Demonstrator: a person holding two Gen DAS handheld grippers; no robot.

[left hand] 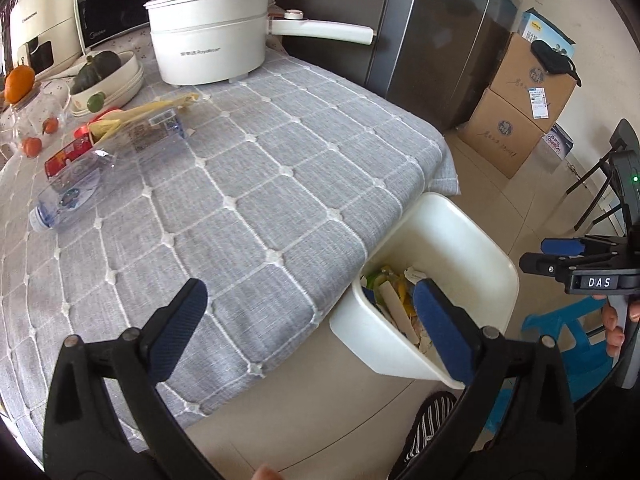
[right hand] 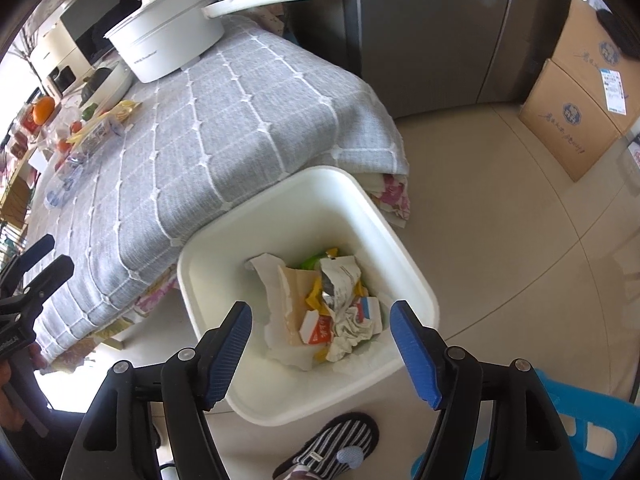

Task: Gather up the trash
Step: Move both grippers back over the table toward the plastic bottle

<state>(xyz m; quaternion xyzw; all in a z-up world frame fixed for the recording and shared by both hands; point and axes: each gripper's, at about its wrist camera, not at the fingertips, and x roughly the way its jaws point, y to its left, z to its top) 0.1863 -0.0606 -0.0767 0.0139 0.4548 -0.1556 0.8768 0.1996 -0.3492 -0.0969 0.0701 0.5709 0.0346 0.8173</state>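
A white trash bin (left hand: pixel 452 232) stands on the floor against the table's near corner. It holds crumpled paper, small cartons and wrappers (right hand: pixel 332 312). My right gripper (right hand: pixel 320 316) hangs open over the bin (right hand: pixel 320 200) with nothing between its blue pads. My left gripper (left hand: pixel 310 296) is wide open and empty, straddling the table edge and the bin's rim. Far left on the grey tablecloth (left hand: pixel 280 184) lie a clear plastic bottle (left hand: pixel 68 196), a red wrapper (left hand: pixel 66 154), a clear plastic box (left hand: pixel 156 132) and yellow husks (left hand: pixel 160 106).
A white long-handled pot (left hand: pixel 212 36), a bowl with a green squash (left hand: pixel 104 76) and an orange (left hand: pixel 19 84) sit at the table's back. A steel fridge (left hand: pixel 440 40) and cardboard boxes (left hand: pixel 520 100) stand beyond. A blue stool (right hand: pixel 580 420) and a striped slipper (right hand: pixel 336 444) are by the bin.
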